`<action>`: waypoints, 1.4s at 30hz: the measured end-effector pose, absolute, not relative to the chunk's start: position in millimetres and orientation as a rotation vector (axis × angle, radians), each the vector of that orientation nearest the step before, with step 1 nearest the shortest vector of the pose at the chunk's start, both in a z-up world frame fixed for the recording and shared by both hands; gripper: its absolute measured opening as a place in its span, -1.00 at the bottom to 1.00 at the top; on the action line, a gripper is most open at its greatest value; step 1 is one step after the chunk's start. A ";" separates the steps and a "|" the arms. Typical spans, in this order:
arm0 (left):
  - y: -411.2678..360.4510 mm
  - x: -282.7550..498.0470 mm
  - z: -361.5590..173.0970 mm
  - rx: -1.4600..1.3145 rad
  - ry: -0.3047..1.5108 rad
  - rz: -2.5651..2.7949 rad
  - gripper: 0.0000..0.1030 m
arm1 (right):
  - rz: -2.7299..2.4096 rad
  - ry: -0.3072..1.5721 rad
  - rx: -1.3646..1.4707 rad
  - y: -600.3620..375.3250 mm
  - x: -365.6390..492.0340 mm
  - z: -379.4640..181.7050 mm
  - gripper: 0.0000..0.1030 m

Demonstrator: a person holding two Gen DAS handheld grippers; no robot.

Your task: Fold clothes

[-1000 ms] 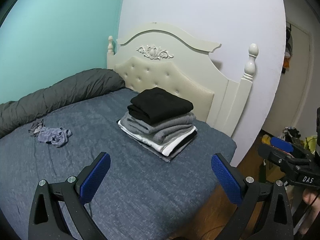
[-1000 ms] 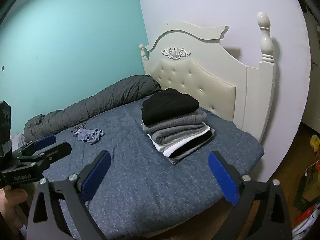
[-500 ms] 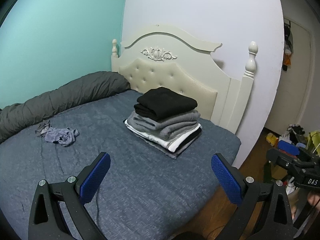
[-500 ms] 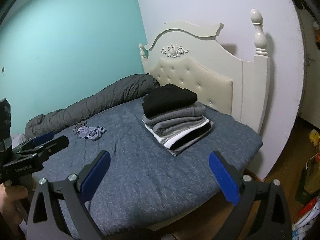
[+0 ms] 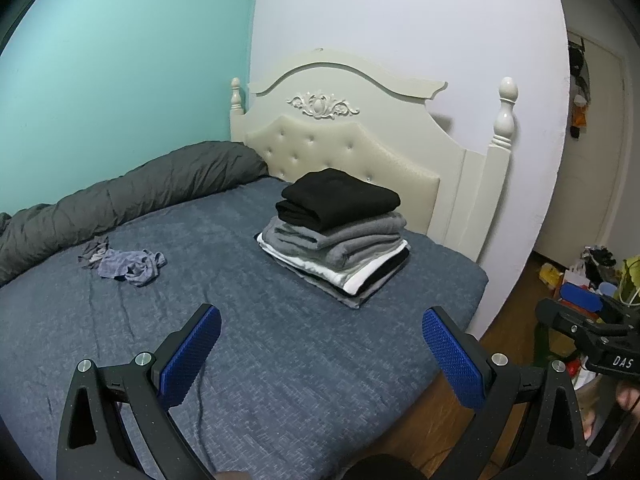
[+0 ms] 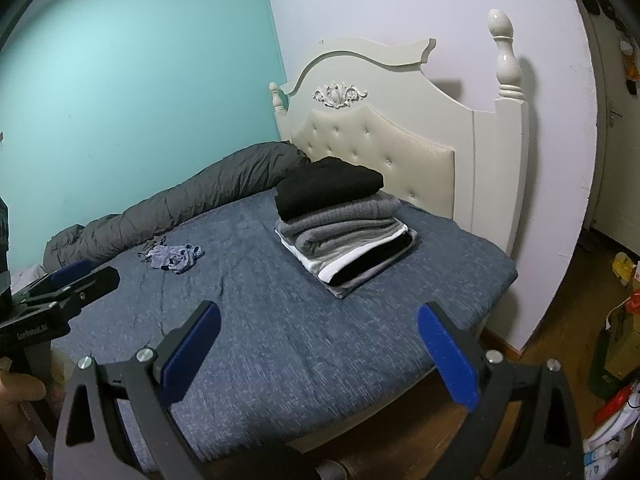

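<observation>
A stack of folded clothes [image 5: 338,236], black on top, then grey, white and black layers, sits on the blue bed [image 5: 280,352] near the headboard; it also shows in the right wrist view [image 6: 340,228]. A small crumpled grey-blue garment [image 5: 128,265] lies unfolded on the left of the bed, seen too in the right wrist view [image 6: 176,257]. My left gripper [image 5: 320,354] is open and empty, held over the bed's near part. My right gripper [image 6: 318,350] is open and empty above the bed's front edge.
A rolled dark grey duvet [image 5: 120,204] lies along the teal wall. A cream headboard [image 5: 360,148] stands behind the stack. Wooden floor with clutter [image 6: 616,356] lies to the right of the bed.
Both grippers have drawn back from the bed, so the stack and the crumpled garment look smaller and farther. Both stay open and empty.
</observation>
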State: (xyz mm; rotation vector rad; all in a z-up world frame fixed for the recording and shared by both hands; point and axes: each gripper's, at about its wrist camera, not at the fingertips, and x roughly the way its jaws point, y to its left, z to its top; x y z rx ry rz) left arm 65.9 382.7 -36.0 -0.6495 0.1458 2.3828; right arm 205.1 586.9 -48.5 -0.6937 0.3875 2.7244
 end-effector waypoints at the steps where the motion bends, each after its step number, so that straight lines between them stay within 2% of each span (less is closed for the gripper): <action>1: 382.7 66.3 -36.2 -0.650 0.145 2.382 0.99 | 2.725 0.384 -0.692 586.8 205.0 -48.1 0.93; 42: 380.7 66.7 -40.1 -0.672 0.118 2.379 0.99 | 2.745 0.355 -0.711 584.4 198.7 -47.0 0.93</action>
